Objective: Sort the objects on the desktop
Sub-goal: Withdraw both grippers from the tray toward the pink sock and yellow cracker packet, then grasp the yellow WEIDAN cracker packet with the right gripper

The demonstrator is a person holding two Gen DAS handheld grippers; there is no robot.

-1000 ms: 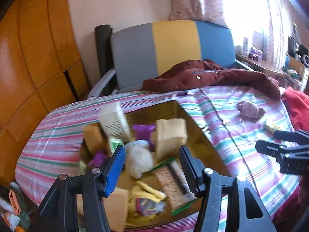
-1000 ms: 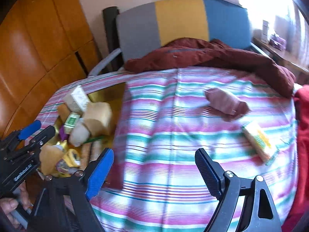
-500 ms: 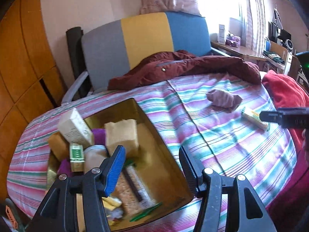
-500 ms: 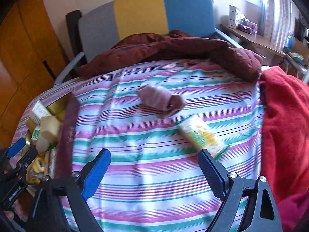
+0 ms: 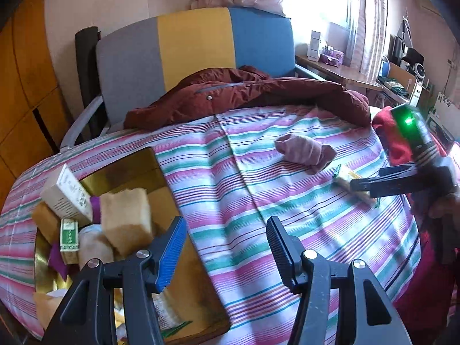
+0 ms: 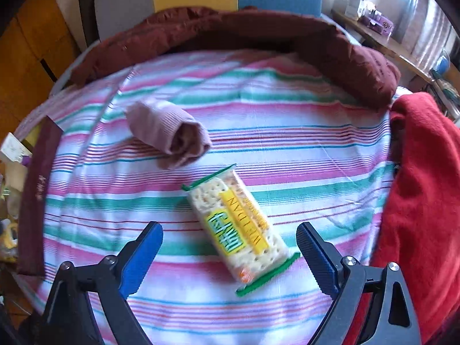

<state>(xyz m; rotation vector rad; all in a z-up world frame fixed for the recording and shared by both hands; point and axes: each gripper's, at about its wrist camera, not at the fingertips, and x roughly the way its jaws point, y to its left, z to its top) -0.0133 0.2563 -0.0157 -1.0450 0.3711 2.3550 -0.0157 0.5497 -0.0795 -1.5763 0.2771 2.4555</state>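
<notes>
Jaws: right gripper point(image 6: 230, 254) spread wide, just been opening, straddling the cracker packet point(image 6: 240, 227) without touching; left gripper point(image 5: 225, 247) half-open, empty.
Packet: flat on striped cloth point(image 6: 287, 115), askew to the jaws.
Nearby: rolled sock point(image 6: 169, 135) just beyond; gold tray point(image 5: 184, 284) well apart.
Risk: slanted packet may pivot or crush; depth seems unclear.

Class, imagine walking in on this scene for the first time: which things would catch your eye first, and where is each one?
The cracker packet lies on the striped cloth, framed between the open fingers of the right gripper. Just beyond it sits a rolled pink sock. In the left wrist view, a gold tray at the cloth's left edge is heaped with sponges and small boxes, and the left gripper is empty.
</notes>
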